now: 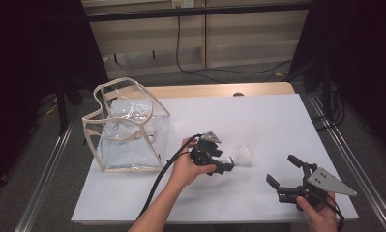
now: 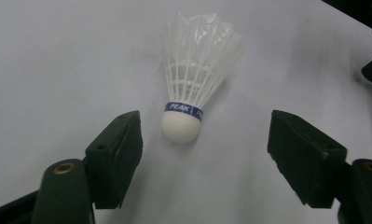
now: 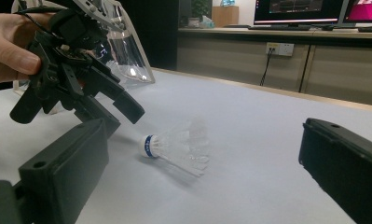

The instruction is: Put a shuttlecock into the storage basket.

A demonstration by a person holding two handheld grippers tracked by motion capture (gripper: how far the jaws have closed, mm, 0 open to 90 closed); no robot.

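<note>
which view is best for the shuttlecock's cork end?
Left gripper view: the shuttlecock lies close up between the open jaws, cork and blue band sharp. The right gripper view gives it side-on, smaller, feathers blurred. The high view shows a small white shape by the left gripper.

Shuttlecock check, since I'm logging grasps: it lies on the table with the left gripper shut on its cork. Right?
Not quite. The shuttlecock lies on the table, but the left gripper is open; the left gripper view shows both jaws apart from the cork.

Shuttlecock [image 2: 193, 88] lying between wide-apart left tool [image 2: 204, 158] jaws
</note>
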